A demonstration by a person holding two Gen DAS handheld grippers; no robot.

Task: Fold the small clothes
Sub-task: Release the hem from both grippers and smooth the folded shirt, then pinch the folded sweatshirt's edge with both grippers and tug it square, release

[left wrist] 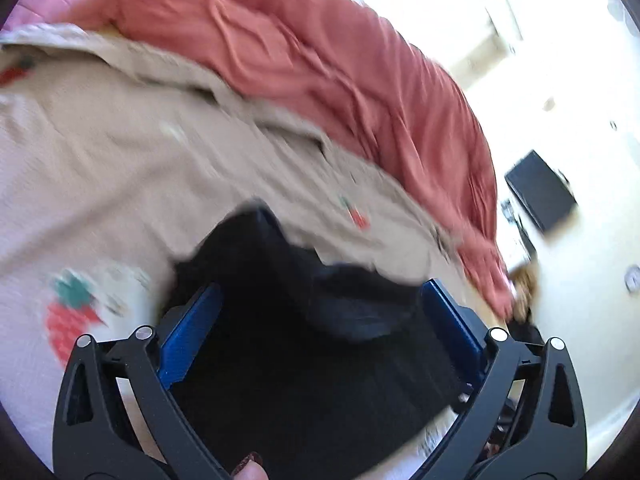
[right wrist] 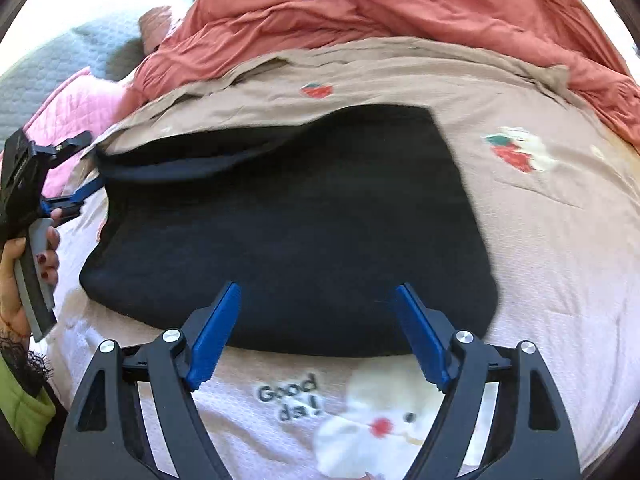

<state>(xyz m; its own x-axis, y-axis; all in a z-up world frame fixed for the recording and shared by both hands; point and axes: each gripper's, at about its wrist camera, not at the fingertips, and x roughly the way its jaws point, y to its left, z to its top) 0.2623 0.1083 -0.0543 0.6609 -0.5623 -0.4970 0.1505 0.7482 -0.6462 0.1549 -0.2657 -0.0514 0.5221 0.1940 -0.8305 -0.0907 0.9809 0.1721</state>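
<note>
a black garment (right wrist: 288,224) lies spread across the middle of the right wrist frame on a beige sheet (right wrist: 560,240) printed with strawberries. a red blanket (right wrist: 400,4) is bunched along the top. the right gripper (right wrist: 318,300) is at the lower centre, its blue fingers (right wrist: 218,328) wide apart over the garment's near edge, holding nothing. the left gripper (right wrist: 78,196) shows at the left edge, at the garment's left corner; whether it grips is unclear. in the blurred left wrist frame its fingers (left wrist: 192,332) stand wide apart with black cloth between them.
</note>
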